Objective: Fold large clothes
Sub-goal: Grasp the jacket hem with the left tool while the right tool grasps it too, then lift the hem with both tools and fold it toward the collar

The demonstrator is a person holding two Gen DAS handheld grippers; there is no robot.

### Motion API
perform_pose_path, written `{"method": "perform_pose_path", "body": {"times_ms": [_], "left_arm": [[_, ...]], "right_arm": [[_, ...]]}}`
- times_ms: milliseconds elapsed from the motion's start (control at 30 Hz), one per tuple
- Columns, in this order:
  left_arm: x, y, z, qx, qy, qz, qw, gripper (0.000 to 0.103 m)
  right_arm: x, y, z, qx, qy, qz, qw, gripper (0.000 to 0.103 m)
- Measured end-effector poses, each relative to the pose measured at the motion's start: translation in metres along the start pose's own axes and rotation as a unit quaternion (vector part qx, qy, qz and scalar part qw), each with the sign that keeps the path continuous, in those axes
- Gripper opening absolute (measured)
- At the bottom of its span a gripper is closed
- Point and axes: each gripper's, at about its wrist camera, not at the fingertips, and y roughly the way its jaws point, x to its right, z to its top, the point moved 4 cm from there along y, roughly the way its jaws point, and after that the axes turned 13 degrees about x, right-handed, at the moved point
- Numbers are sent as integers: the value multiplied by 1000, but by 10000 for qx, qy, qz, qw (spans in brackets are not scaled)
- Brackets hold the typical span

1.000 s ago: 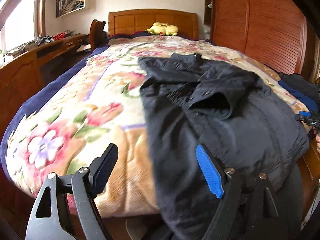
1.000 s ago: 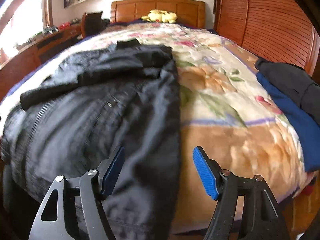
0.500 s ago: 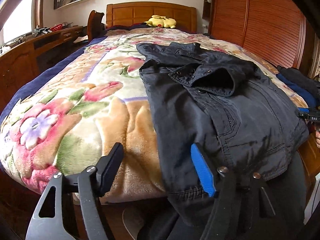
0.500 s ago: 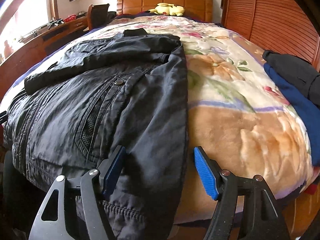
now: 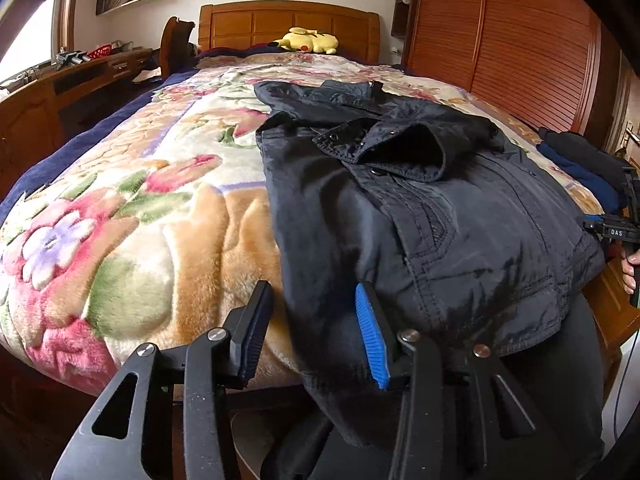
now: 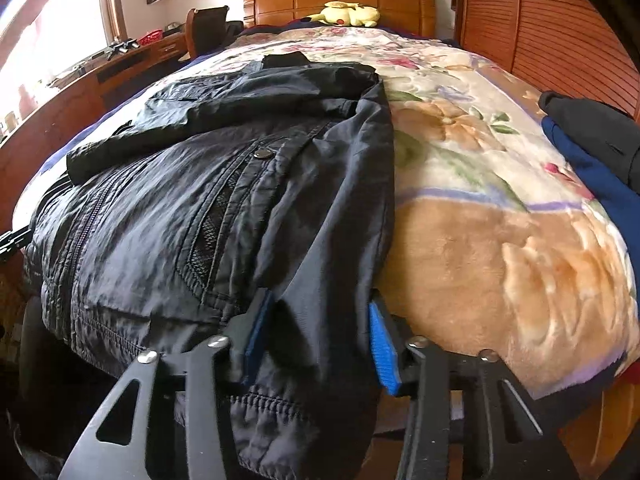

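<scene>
The black jacket (image 5: 420, 208) lies on the bed (image 5: 132, 208), spread lengthwise over a floral blanket (image 6: 500, 220), with its hem hanging off the foot end toward the cameras. Its collar (image 5: 400, 148) stands open near the middle, and a sleeve (image 6: 224, 120) is folded across the upper part.

The left gripper (image 5: 316, 332) sits at one bottom corner of the hem; its fingers are closing, with the jacket's edge between them. The blue pad lies against the cloth, while the black one still shows a gap to the fabric.

The right gripper (image 6: 320, 340) is at the other bottom corner. Its fingers are closing too, and a fold of the hem fills the space between them, with both blue pads at the cloth.

Beside the jacket, at the bed's right edge, lies a pile of dark and blue clothes (image 6: 592, 148). A yellow plush toy (image 5: 308, 40) rests by the wooden headboard (image 5: 288, 24).
</scene>
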Motion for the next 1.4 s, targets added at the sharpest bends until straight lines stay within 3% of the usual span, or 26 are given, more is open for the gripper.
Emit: {"method": "perform_pose_path", "body": {"times_ms": [100, 233, 300, 733, 1300, 1400], "left_arm": [[1, -1, -1, 10, 12, -17, 10000, 43], [1, -3, 2, 44, -43, -54, 10000, 14], [3, -6, 8, 77, -68, -146, 9998, 8], [22, -41, 57, 762, 113, -219, 9968, 5], [20, -115, 125, 1897, 209, -501, 9803, 4], [14, -113, 138, 2008, 294, -429, 9783, 4]], "right_arm": [[-2, 1, 1, -8, -51, 10, 10000, 33], [-7, -3, 5, 152, -127, 44, 9998, 21], [-9, -7, 8, 313, -144, 48, 9994, 17], [-22, -63, 41, 1329, -70, 225, 9909, 7], [-28, -167, 75, 2386, -245, 711, 9682, 5], [-23, -169, 82, 2502, -299, 715, 9651, 5]]}}
